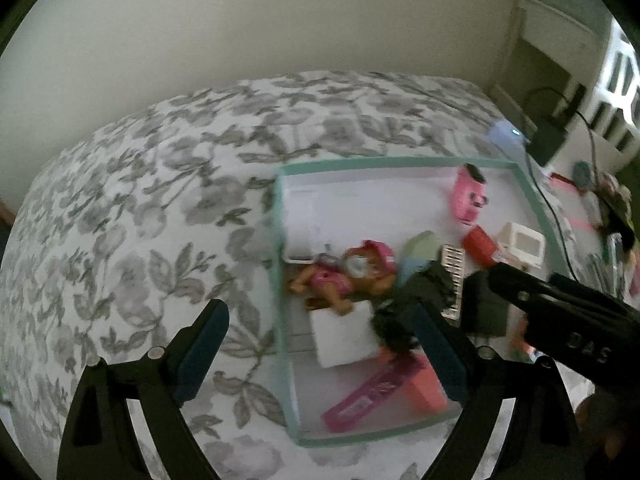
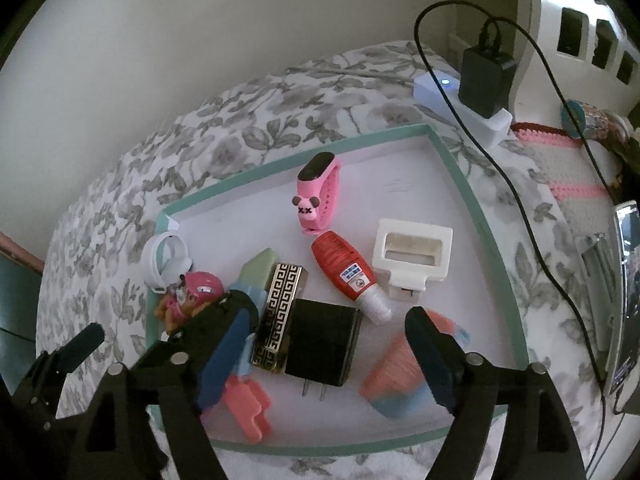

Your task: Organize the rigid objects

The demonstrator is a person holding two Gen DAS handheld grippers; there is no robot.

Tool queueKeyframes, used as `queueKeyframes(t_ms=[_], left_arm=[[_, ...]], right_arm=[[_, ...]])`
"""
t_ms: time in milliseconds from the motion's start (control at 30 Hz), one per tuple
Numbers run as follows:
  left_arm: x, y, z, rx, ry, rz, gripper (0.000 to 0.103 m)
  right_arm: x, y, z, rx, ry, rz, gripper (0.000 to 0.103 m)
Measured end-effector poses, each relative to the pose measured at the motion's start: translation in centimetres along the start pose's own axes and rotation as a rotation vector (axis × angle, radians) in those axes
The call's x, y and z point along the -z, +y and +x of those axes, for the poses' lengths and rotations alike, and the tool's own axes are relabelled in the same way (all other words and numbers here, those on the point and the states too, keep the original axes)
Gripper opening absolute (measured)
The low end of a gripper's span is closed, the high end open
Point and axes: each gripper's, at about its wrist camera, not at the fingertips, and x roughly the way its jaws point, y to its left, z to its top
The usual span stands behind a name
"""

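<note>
On a flowered bed point(image 2: 280, 92), teal tray point(image 2: 496, 256) with toys, black charger point(image 2: 324, 344) lying inside; right gripper point(image 2: 324, 354) fingers apart above it, left gripper point(image 1: 320, 356) fingers apart, empty

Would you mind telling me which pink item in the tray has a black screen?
The pink watch near the tray's far edge; the pink-hatted figurine has none.

a bed point(image 1: 160, 208) under a white spread with grey leaf print carries everything. a shallow teal-rimmed tray point(image 2: 460, 164) lies flat on the spread. just beyond the tray's far right corner lies a white power strip point(image 2: 448, 92), and to the tray's right a pink-and-white crocheted cloth point(image 2: 560, 160).
</note>
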Motion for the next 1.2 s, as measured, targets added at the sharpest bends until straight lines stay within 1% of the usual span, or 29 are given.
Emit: queueKeyframes(t_ms=[133,200,267,467,633,767,867,967,1067,1200], left_arm=[[-0.3,2.3,-0.4,-0.046,-0.013,-0.083,0.093],[-0.3,3.3,-0.7,-0.058,-0.021,-0.115,0.093],[-0.2,4.4,-1.2,-0.074,-0.036,-0.146,0.093],[0.1,6.3,-2.7,-0.137,-0.083,-0.172,0.093],[0.3,7.0,-4.0,-0.154,-0.128,-0.178,0.093],[0.9,7.2,-4.7,-0.208,-0.143,-0.167,0.093],[1.4,7.7,-4.9,-0.256,-0.125,-0.181,0.093],[2.0,8.2,-5.0,-0.26,-0.101,-0.179,0.093],[2.6,8.9,-5.4,-0.259,-0.095,-0.195,0.093],[3.3,9.6,-6.1,-0.26,-0.085,-0.215,0.093]], right_arm=[[0.1,-0.1,0.1,0.0,0.001,0.004,0.093],[0.2,0.1,0.0,0.002,-0.003,-0.004,0.1],[0.4,0.5,-0.2,0.012,-0.014,-0.022,0.102],[0.9,1.8,-0.9,0.012,-0.037,-0.052,0.103],[1.3,2.7,-1.7,0.011,-0.049,-0.055,0.103],[1.7,3.7,-2.9,0.008,-0.074,-0.073,0.103],[2.2,4.7,-3.8,0.012,-0.092,-0.101,0.103],[2.8,5.7,-4.4,0.013,-0.103,-0.124,0.103],[3.4,6.5,-4.9,0.03,-0.113,-0.15,0.103],[4.2,7.3,-4.9,0.034,-0.101,-0.176,0.103]])
